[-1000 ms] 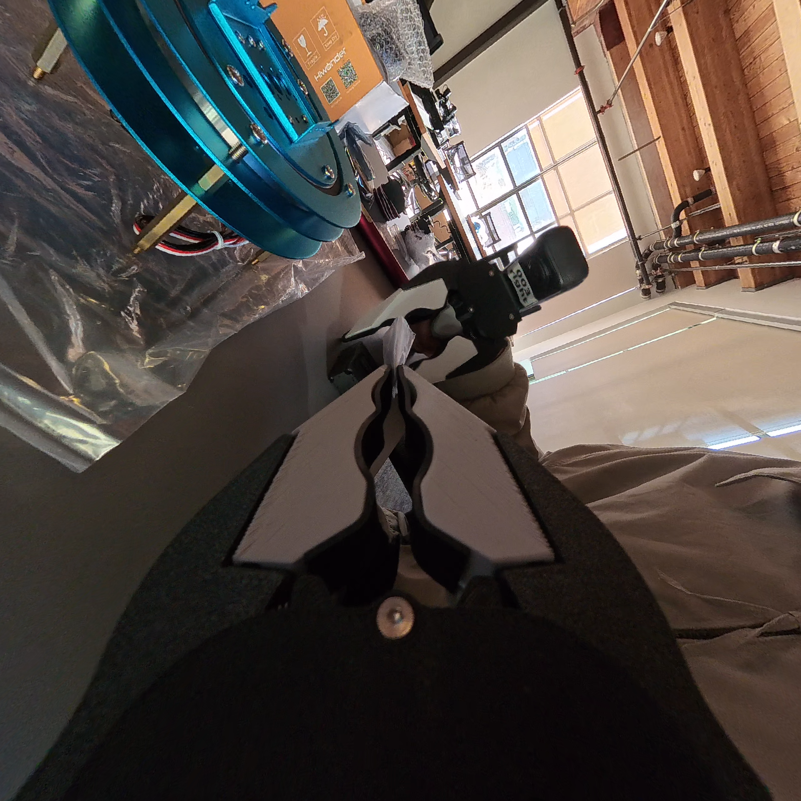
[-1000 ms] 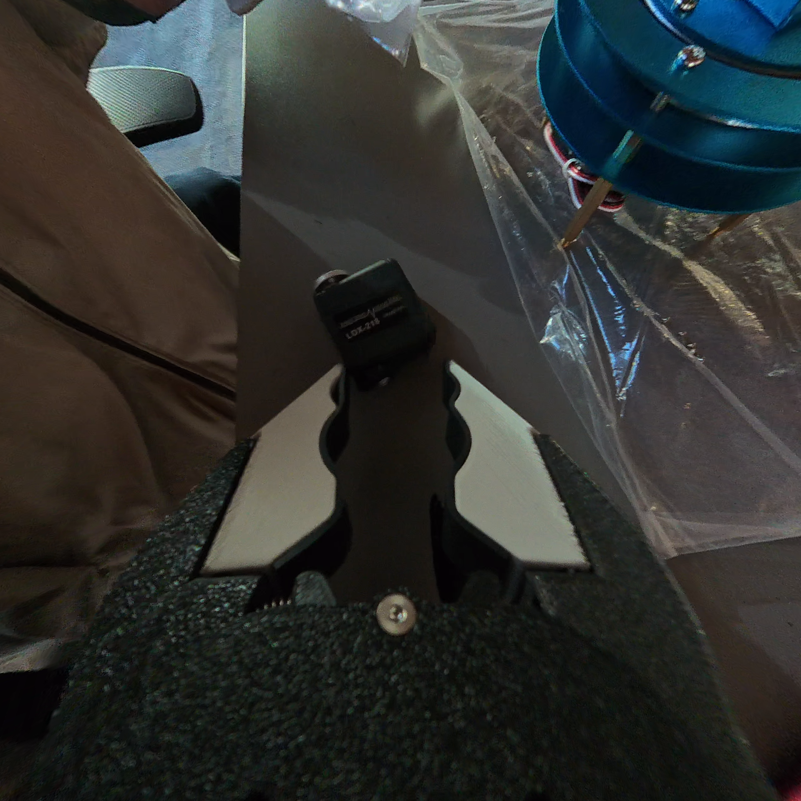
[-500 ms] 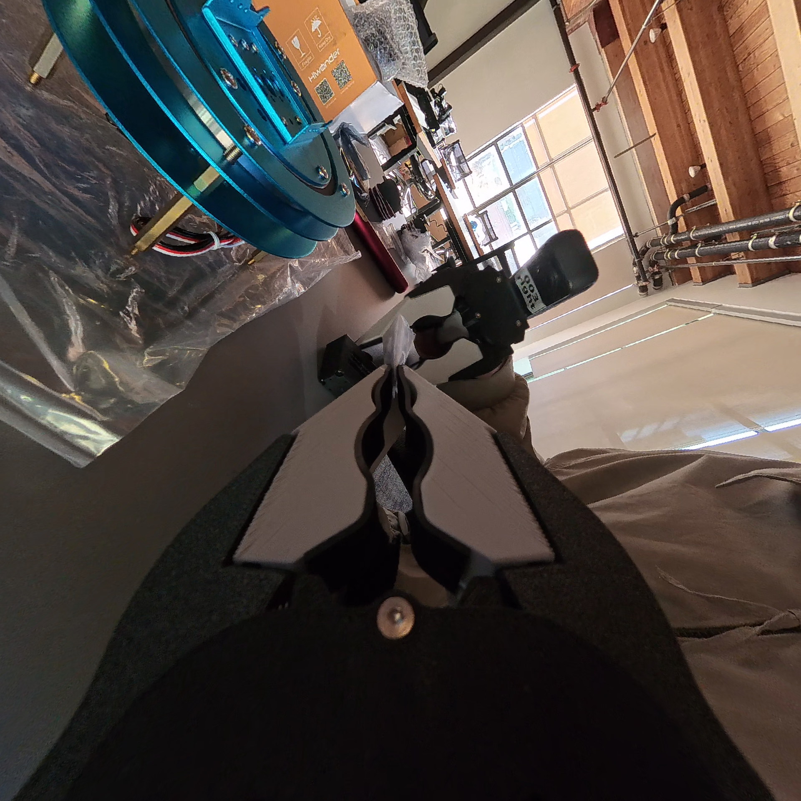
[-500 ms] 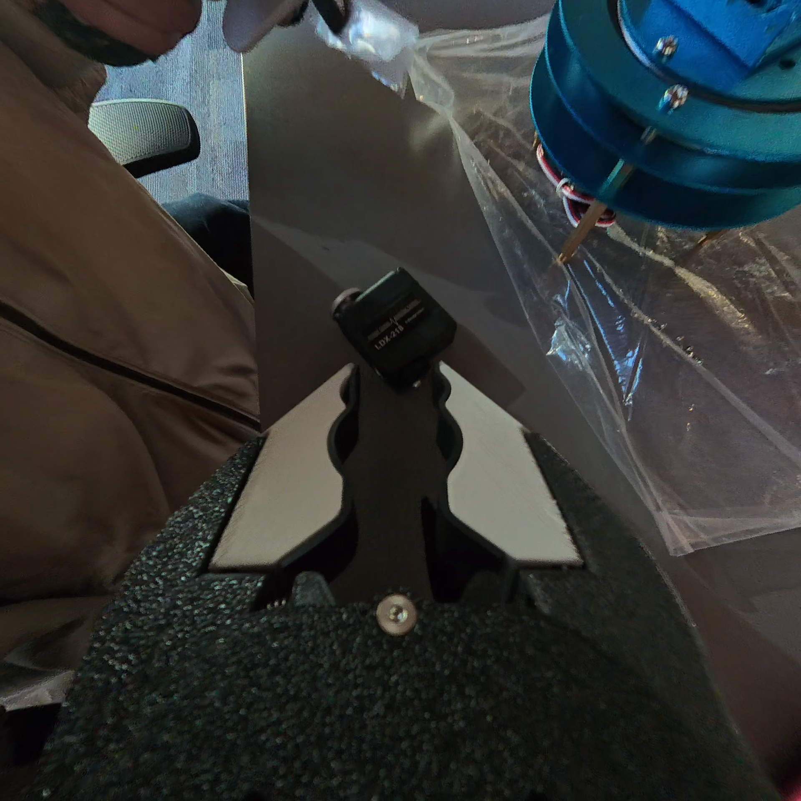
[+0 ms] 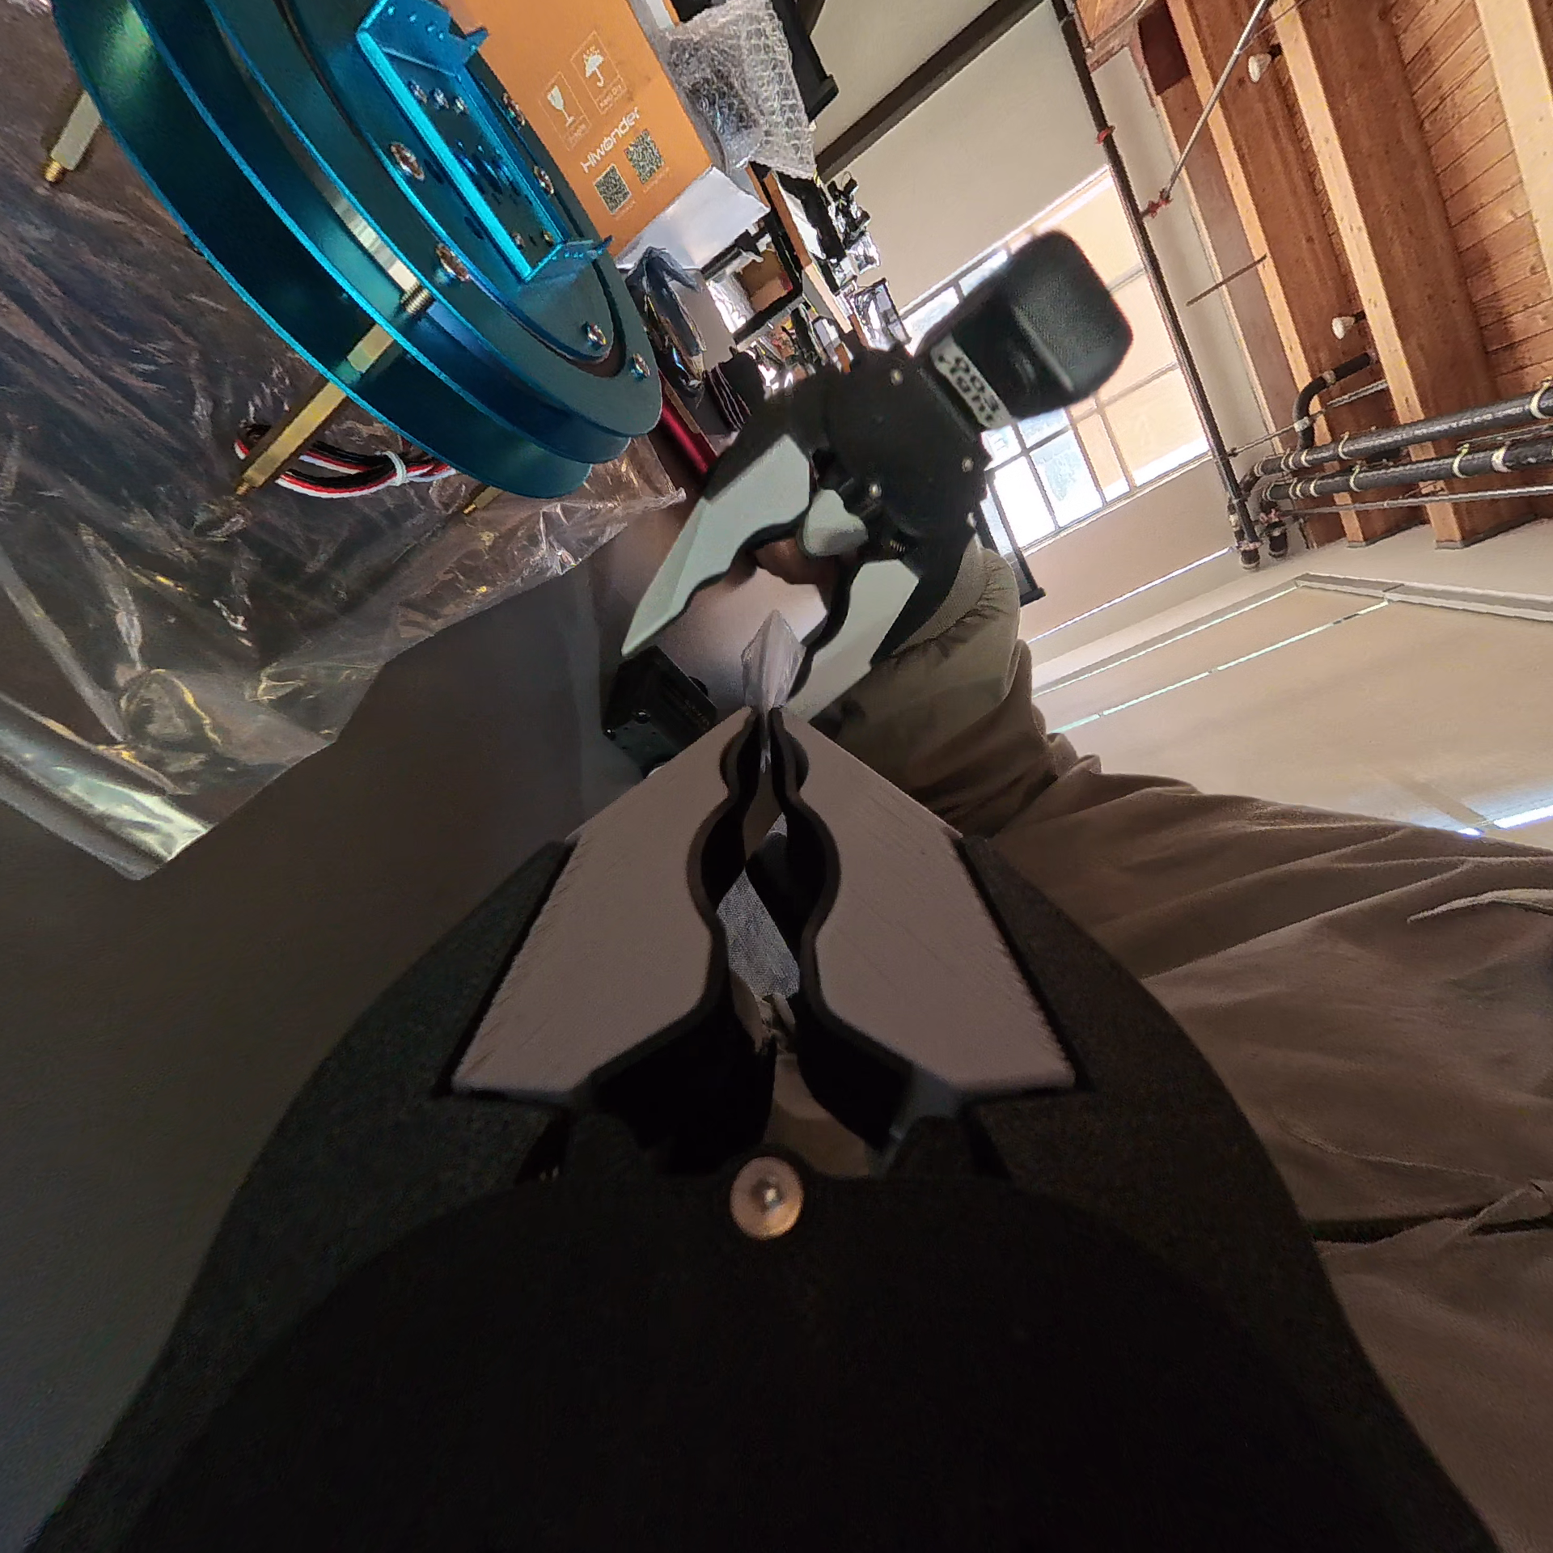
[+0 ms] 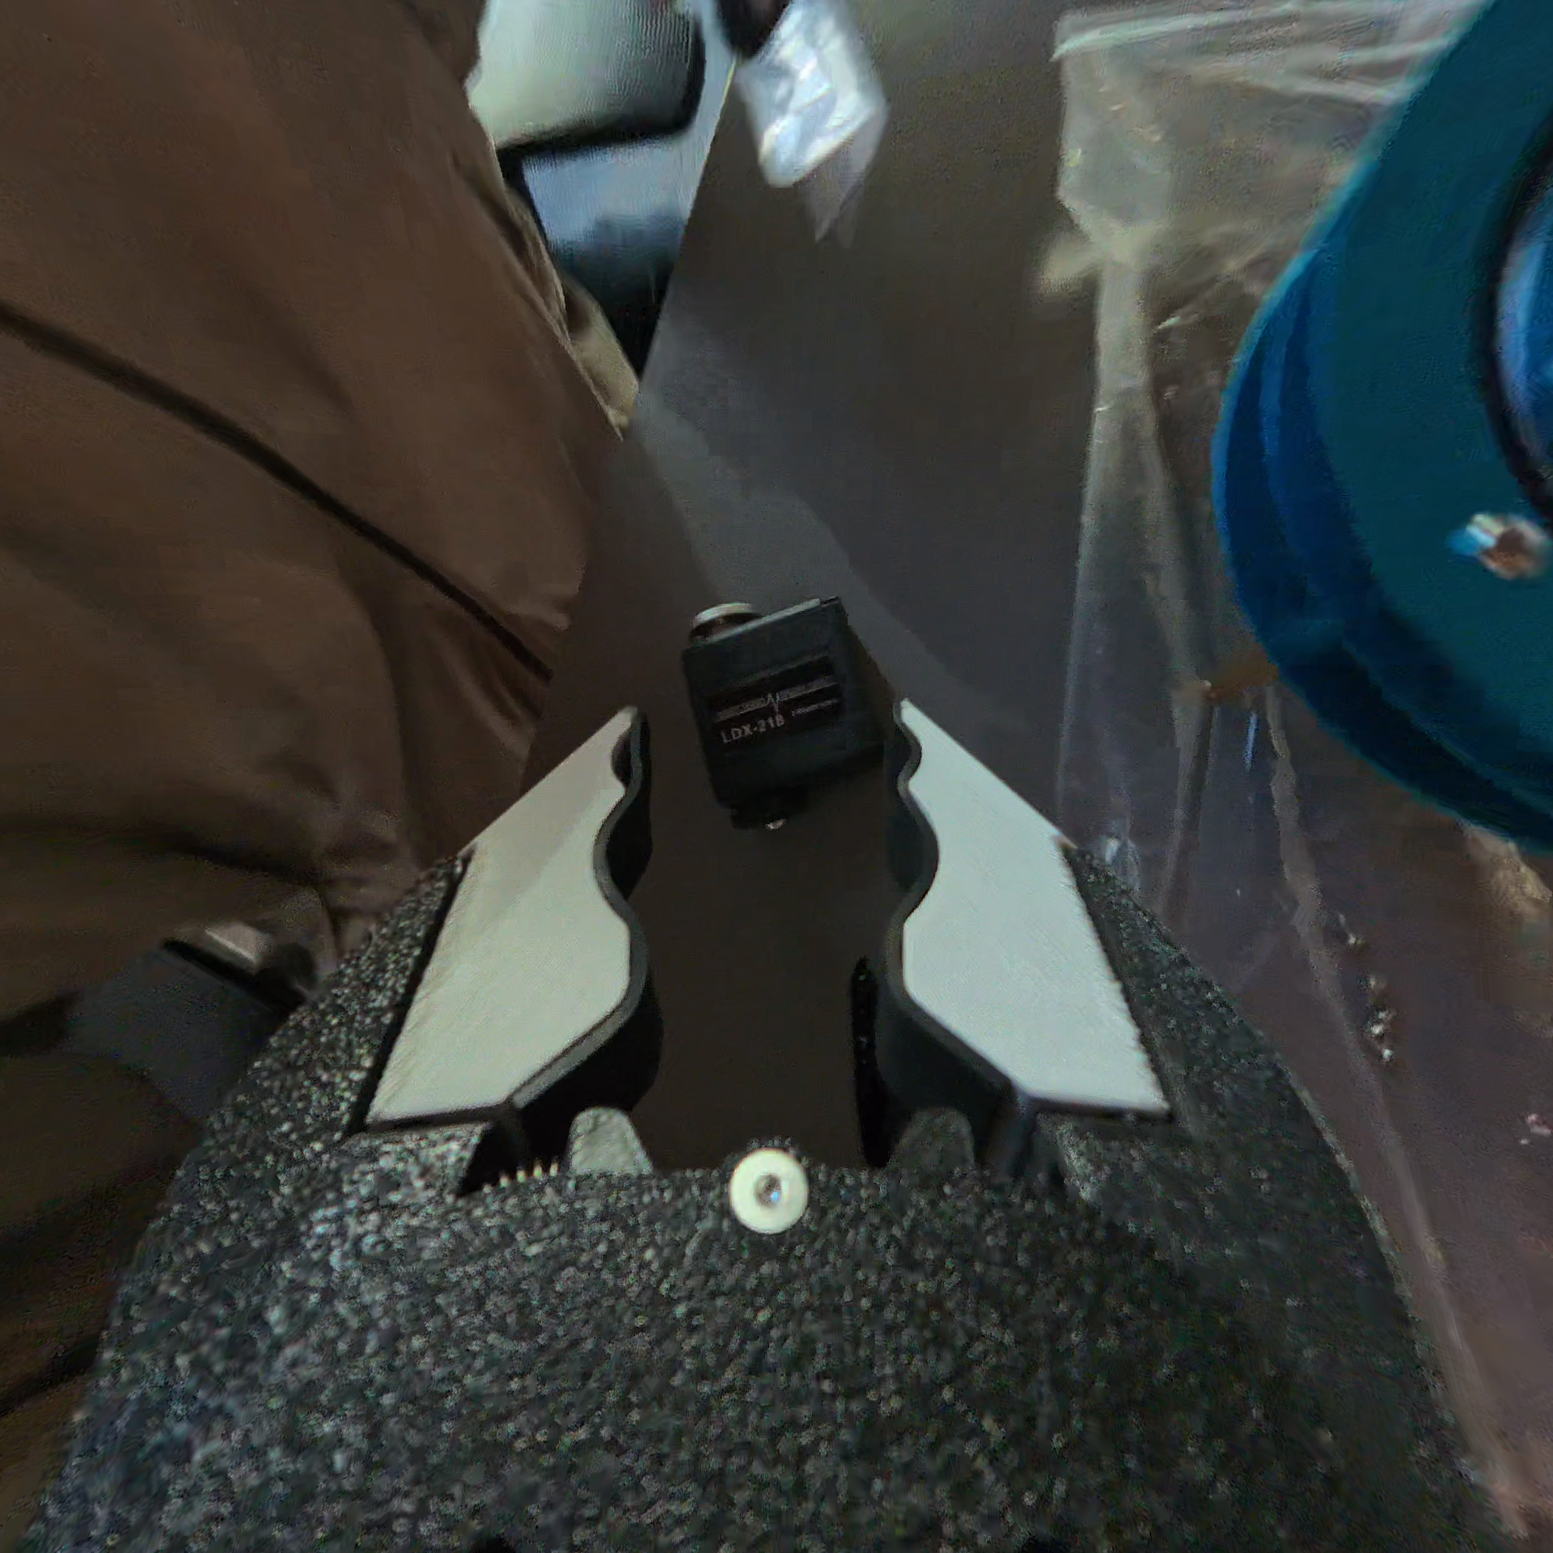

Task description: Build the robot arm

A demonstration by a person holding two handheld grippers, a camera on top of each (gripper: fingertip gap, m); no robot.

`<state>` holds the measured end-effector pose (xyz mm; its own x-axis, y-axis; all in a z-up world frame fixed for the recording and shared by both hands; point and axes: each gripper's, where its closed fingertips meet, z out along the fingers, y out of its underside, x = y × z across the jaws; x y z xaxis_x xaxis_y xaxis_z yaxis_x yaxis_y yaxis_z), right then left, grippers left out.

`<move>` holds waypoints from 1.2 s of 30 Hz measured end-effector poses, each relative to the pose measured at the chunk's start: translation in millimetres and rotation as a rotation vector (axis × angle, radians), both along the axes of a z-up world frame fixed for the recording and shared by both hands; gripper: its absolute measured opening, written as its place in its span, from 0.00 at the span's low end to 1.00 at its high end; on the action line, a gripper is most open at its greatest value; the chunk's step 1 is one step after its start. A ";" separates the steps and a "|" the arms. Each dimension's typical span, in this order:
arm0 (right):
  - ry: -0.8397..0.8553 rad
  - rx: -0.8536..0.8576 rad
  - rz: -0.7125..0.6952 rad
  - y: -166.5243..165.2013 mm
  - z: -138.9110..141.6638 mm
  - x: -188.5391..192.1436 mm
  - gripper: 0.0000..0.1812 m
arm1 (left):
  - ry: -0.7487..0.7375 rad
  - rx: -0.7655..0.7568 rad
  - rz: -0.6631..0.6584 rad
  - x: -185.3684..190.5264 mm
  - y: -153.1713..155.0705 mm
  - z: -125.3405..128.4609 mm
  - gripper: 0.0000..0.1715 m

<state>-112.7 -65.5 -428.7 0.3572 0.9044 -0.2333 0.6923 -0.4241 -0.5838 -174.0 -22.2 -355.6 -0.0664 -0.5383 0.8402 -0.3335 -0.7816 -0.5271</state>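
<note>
Left gripper (image 5: 766, 724) is clamped on a small clear plastic bag (image 5: 771, 664). Right gripper (image 6: 766, 733), jaws apart, brackets the black servo (image 6: 777, 714) lying on the desk (image 6: 882, 403); centre it squarely between them.

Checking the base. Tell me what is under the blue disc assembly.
Under the blue disc assembly: brass standoffs, red-white-black wires, clear plastic sheet on the table. The discs hide the rest.

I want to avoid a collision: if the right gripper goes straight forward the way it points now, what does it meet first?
Most likely the small black box on the dark table. It lies just ahead of the right gripper, whose jaws are open, roughly centred between the fingertips. How much height separates them is unclear.
</note>
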 end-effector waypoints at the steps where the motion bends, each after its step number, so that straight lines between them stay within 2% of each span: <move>1: -0.067 0.021 0.022 0.7 -6.5 0.6 0.31 | 0.000 0.001 0.007 -1.4 0.9 0.3 0.00; 3: -0.142 0.089 0.042 5.1 -10.0 1.6 0.26 | 0.002 0.001 0.020 -4.0 3.4 -0.7 0.00; 7: -0.203 0.136 0.016 6.1 -10.6 2.0 0.25 | 0.004 -0.011 0.035 -6.4 6.2 -3.2 0.00; 10: -0.308 0.251 -0.035 13.0 -7.0 13.4 0.25 | 0.004 -0.013 0.035 -6.6 6.1 -3.8 0.00; 17: -0.868 0.692 -0.162 37.9 37.7 92.8 0.24 | -0.005 -0.009 0.038 -8.1 9.0 -2.8 0.00; 20: -1.139 0.793 -0.135 48.9 35.6 134.8 0.24 | -0.010 -0.013 0.029 -6.3 7.6 -2.9 0.00; 24: -1.326 0.868 -0.003 53.7 19.2 157.1 0.24 | -0.009 0.003 0.015 -5.4 4.1 -1.3 0.00; 27: -1.359 0.951 0.091 52.3 21.1 153.1 0.24 | -0.010 0.003 0.017 -5.9 5.9 -0.9 0.00; 36: -1.279 0.988 0.155 27.2 12.1 131.6 0.24 | -0.019 -0.015 -0.002 -2.5 3.4 -4.0 0.00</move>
